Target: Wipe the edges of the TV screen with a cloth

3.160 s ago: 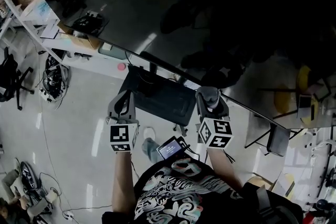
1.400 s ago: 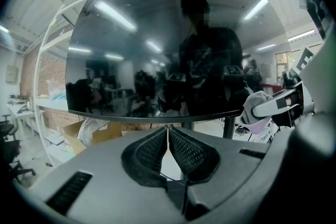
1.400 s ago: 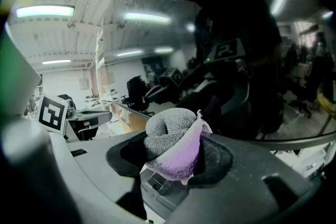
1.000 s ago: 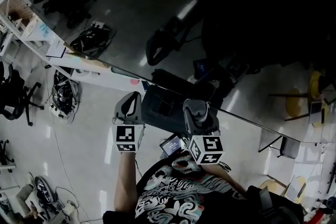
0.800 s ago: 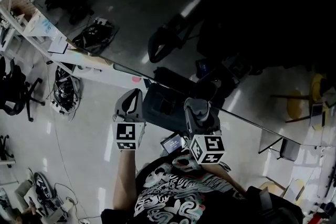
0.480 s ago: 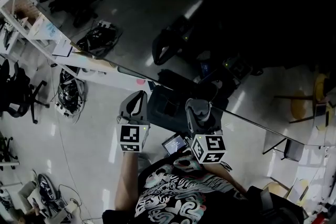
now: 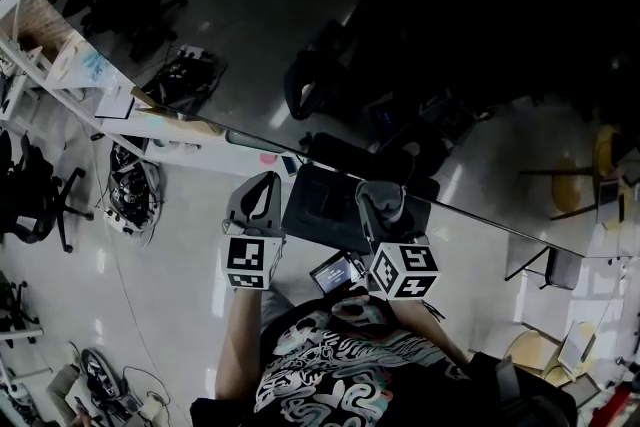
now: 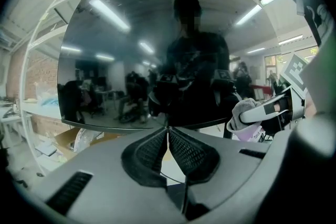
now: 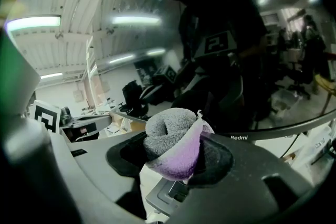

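The TV screen (image 7: 450, 65) is a large dark glossy panel that mirrors the room, and its bottom edge (image 7: 480, 218) runs slantwise across the head view. My right gripper (image 7: 381, 197) is shut on a grey and purple cloth (image 9: 173, 147), bunched between its jaws just below the bezel marked Redmi (image 9: 247, 137). My left gripper (image 7: 261, 187) hovers to the left of it, shut and empty, with its pads (image 8: 152, 149) meeting under the screen's lower edge (image 8: 131, 126). From there the cloth (image 8: 244, 113) shows at the right.
A dark rectangular stand base (image 7: 330, 205) sits under the screen between my grippers. White shelving (image 7: 60, 65) lines the left, with cable bundles (image 7: 130, 195) and office chairs (image 7: 30, 205) on the floor. A small lit device (image 7: 335, 270) hangs at the person's chest.
The right gripper with the cloth has shifted slightly right and closer to the screen's bottom edge. The left gripper has hardly moved. The head view has drifted a little.
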The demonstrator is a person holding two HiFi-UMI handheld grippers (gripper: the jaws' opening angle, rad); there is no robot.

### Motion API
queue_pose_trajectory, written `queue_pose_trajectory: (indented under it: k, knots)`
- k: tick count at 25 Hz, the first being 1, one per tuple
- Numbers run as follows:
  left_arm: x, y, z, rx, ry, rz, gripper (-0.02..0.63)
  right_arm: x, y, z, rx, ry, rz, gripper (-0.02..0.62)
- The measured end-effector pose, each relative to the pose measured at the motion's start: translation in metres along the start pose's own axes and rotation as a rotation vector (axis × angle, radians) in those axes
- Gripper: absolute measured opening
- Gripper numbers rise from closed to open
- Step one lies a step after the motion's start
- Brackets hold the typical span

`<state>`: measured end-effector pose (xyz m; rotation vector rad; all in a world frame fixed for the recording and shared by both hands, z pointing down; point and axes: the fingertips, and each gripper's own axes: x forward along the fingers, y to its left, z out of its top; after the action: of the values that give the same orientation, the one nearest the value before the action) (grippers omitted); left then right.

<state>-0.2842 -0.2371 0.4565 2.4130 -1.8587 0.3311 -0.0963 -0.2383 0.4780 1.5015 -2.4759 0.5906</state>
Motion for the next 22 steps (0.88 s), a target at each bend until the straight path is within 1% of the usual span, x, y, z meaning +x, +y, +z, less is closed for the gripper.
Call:
queue_pose_trajectory:
  k: [5,10,15,22]
  knots:
    - [0.001,-0.002,0.002,0.003,0.004,-0.048,0.025,-0.002,-0.001,0.001,0.013,-0.001,-0.036,0.233]
    - [0.001,-0.001,0.004,0.000,-0.002,-0.077,0.025,-0.001,0.002,0.001,0.021,-0.002,-0.053,0.233]
    - [0.003,0.005,-0.003,-0.028,0.002,-0.089,0.025,0.005,0.008,0.005,0.024,0.002,-0.056,0.233]
    - [-0.006,0.013,-0.005,-0.037,0.000,-0.094,0.025,0.003,0.014,0.008,0.039,-0.007,-0.081,0.233]
